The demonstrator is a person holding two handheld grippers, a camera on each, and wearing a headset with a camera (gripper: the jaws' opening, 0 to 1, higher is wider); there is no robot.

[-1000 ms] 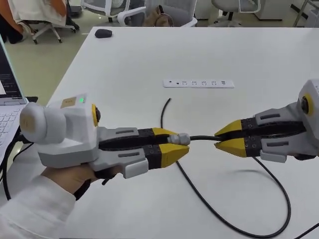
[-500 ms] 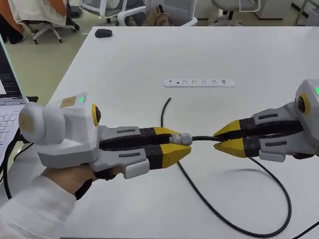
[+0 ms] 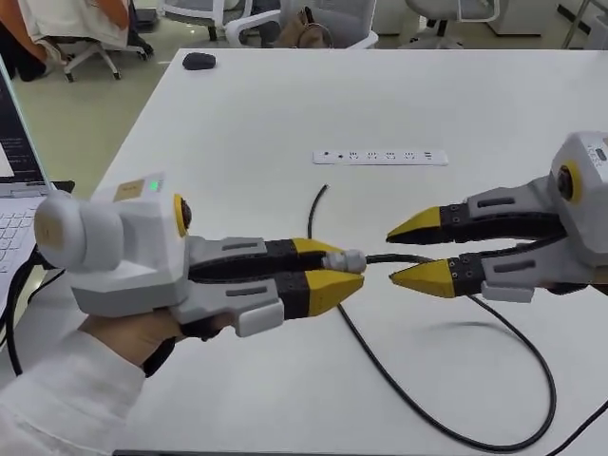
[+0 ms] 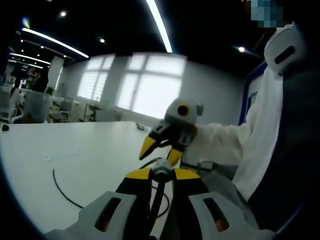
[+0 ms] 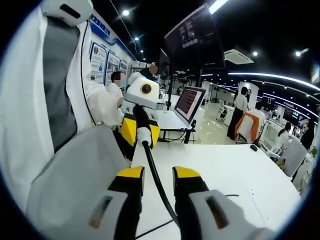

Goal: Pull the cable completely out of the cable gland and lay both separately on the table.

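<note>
Cable gland [image 3: 347,259], pale grey, is held off the table [image 3: 285,104] at the tips of the left gripper [image 3: 350,266]; we see the yellow jaws pressed shut on it from above and below, and the left gripper view confirms the gland seated between the two tips; the cable [image 3: 418,410], black, is still threaded through the gland. It leaves the gland's front toward the right gripper [image 3: 391,255] and passes between that gripper's jaws; those jaws are spread apart, one above and one below the cable, and in the right gripper view we note a gap on each side of the cable, so it is not pinched there. Past the right gripper the cable drops to the table, sweeps round in a wide loop near the front edge, and runs back under the left gripper; its free end lies on the table just short of the white power strip [image 3: 380,157]. The two grippers point at each other, tips near but apart. A hand [image 3: 133,337] in a white sleeve grips the left gripper from below. We also note a dark mouse [image 3: 198,61] at the far left corner of the table, and a laptop [image 3: 14,204] at the left edge of the head view.
</note>
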